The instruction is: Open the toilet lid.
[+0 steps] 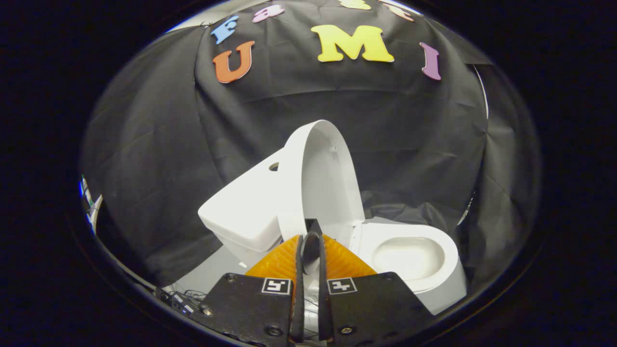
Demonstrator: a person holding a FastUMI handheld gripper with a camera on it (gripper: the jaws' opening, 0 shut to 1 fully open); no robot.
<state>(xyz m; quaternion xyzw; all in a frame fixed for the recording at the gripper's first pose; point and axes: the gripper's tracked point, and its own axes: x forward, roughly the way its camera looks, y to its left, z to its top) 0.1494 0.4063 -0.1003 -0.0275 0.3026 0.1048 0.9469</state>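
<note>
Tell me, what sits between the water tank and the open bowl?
In the gripper view, the raised lid stands upright between the tank and the bowl. The gripper, jaws nearly closed, points at the lid's lower edge.

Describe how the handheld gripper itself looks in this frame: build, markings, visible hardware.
The gripper has two flat dark plates at its base, each bearing a small square black-and-white marker and fastened with screws. Two thin fingers run forward side by side, flanked by ribbed, fan-shaped pieces.
</note>
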